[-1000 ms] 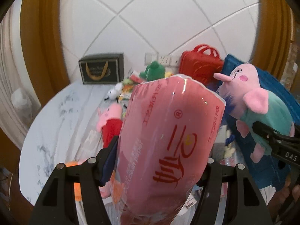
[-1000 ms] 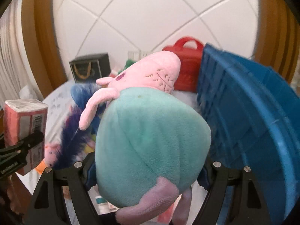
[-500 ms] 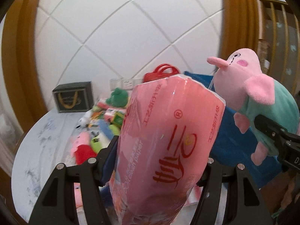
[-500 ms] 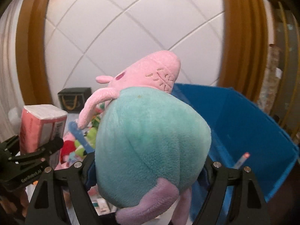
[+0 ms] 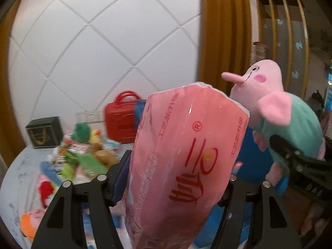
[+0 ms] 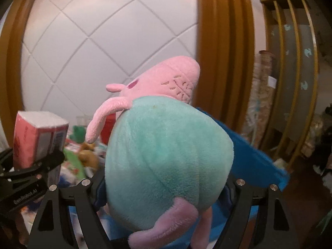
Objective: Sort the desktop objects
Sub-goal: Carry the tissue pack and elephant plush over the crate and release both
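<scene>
A pink pack of tissue paper (image 5: 186, 161) stands upright between the jaws of my left gripper (image 5: 176, 178), which is shut on it. The same tissue pack (image 6: 37, 137) shows at the left of the right wrist view. My right gripper (image 6: 164, 178) is shut on a plush pig (image 6: 166, 155) with a pink head and a teal body, its head pointing away. That plush pig (image 5: 276, 112) hangs at the right of the left wrist view, above the blue bin (image 5: 249, 161). Both items are lifted off the table.
A round marbled table (image 5: 22, 166) carries a heap of small toys (image 5: 83, 155), a red case (image 5: 122, 122) and a black gift box (image 5: 44, 132) by the quilted white wall. The blue bin's rim (image 6: 257, 157) lies right of the pig. Wooden posts and slats stand at the right.
Both grippers have swung to the right and risen with their loads. The table and toy heap slid left and down in both views. The bin now sits lower, under the pig.
</scene>
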A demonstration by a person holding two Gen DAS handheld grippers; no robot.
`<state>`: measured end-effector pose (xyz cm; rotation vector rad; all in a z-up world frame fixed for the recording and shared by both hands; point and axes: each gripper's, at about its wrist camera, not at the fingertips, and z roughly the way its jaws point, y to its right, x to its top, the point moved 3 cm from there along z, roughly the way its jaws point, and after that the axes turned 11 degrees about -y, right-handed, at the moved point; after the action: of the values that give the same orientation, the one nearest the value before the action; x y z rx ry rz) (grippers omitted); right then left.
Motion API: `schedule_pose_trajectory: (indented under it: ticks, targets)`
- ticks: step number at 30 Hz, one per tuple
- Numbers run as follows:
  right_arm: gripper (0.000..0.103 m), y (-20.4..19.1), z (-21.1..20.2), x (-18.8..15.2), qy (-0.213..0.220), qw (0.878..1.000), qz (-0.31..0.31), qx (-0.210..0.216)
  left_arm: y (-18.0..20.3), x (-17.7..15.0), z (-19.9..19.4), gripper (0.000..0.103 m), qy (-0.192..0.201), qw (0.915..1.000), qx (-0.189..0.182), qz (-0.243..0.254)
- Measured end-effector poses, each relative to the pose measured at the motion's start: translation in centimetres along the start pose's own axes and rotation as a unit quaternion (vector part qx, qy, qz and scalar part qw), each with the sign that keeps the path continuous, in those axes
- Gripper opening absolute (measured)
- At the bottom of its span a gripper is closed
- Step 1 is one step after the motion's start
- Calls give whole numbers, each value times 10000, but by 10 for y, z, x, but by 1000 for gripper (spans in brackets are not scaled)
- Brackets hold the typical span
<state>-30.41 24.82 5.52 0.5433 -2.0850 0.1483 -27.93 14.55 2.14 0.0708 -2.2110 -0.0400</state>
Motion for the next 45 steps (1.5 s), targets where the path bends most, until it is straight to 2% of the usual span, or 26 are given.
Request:
schedule_pose_trajectory:
  ticks: [5, 11, 14, 22, 24, 26, 28, 30, 34, 35, 45]
  targets:
    - [82, 73, 27, -1, -73, 9995, -145, -286, 75, 15, 31, 64, -178, 9998, -3, 18]
    - [82, 126, 75, -5, -431, 9972, -390, -460, 134, 17, 71, 64, -764, 9967, 244, 128]
    - [83, 137, 98, -7, -607, 9955, -544, -492, 142, 18, 87, 64, -1007, 9941, 366, 151]
    - [84, 141, 137, -9, -881, 9911, -913, -406, 142, 19, 108, 67, -1272, 9890, 760, -12]
    - [84, 140, 145, -7, -943, 9893, -1034, -406, 138, 19, 112, 68, -1397, 9877, 694, -124]
    - [86, 136, 148, -8, -991, 9877, -1129, -426, 139, 18, 111, 70, -1427, 9872, 689, -160]
    - [87, 135, 152, -9, -1030, 9867, -1188, -420, 138, 19, 110, 79, -1393, 9874, 733, -171]
    - [88, 131, 153, -13, -1105, 9856, -1215, -401, 138, 19, 109, 82, -1354, 9877, 761, -158]
    - [100, 130, 156, -17, -1171, 9845, -1262, -349, 136, 17, 110, 87, -1397, 9870, 772, -171]
    - [103, 131, 155, -17, -1155, 9843, -1285, -359, 136, 16, 110, 88, -1412, 9869, 753, -181]
    - [103, 134, 143, -27, -1271, 9825, -1338, -237, 137, 11, 94, 88, -1400, 9879, 634, -181]
